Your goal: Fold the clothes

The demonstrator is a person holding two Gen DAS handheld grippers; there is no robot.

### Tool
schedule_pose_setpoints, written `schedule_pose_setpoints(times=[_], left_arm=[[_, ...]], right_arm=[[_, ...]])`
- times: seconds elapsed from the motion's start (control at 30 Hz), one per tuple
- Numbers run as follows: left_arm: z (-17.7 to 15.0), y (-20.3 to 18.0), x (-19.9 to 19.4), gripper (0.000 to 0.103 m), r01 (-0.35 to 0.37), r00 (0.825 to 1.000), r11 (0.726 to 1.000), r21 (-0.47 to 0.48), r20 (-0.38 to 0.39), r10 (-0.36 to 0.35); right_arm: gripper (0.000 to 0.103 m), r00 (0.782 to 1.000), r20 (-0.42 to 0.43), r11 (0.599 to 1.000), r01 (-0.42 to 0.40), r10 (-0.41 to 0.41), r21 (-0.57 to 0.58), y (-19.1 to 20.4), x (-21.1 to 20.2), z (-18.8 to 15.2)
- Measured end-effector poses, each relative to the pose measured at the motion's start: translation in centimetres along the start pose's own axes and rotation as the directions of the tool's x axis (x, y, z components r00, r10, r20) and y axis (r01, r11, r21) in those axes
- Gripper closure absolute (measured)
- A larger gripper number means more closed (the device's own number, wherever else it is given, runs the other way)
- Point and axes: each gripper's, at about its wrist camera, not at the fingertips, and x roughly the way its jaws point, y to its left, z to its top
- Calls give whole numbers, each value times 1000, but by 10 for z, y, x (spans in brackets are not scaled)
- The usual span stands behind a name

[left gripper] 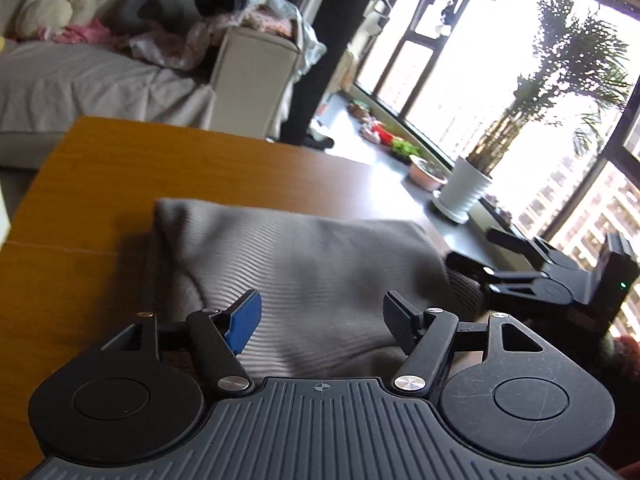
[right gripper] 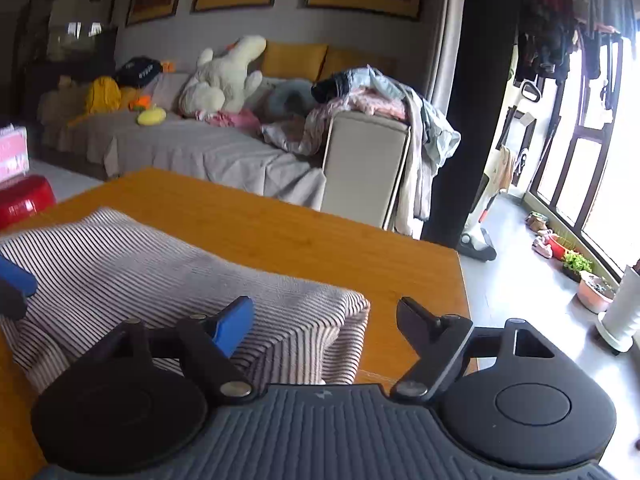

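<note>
A striped grey garment (left gripper: 296, 276) lies folded in a thick block on the wooden table (left gripper: 120, 184). My left gripper (left gripper: 320, 320) is open and empty, hovering over the garment's near part. My right gripper (right gripper: 324, 322) is open and empty, its blue left pad over the garment's right corner (right gripper: 312, 320) and its right finger over bare table (right gripper: 280, 236). The right gripper also shows at the garment's right edge in the left wrist view (left gripper: 472, 252). The left gripper's blue finger shows at the left edge of the right wrist view (right gripper: 16, 276).
A sofa (right gripper: 200, 152) with plush toys and piled clothes stands beyond the table. A white plant pot (left gripper: 464, 188) and small pots stand on the floor by the windows on the right. A red stool (right gripper: 24, 196) stands at the left.
</note>
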Motion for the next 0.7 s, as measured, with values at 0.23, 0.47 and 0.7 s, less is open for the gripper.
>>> schedule_pose_setpoints(times=[0.23,0.47,0.7], left_arm=[[-9,10,38,28,-59,998,998,20,-27,60],[22,31,65,28,-102,994,995,-12,27,102],[49,25,85,16,-137,990,990,-34,29,138]], right_arm=[[8,998,-53,997,17,-13,76,-4,-4,-26],[0,981,-99,955,-134,165,264,5,-33,-47],[0,990,-19,969,-130,137,209,10,-62,-50]])
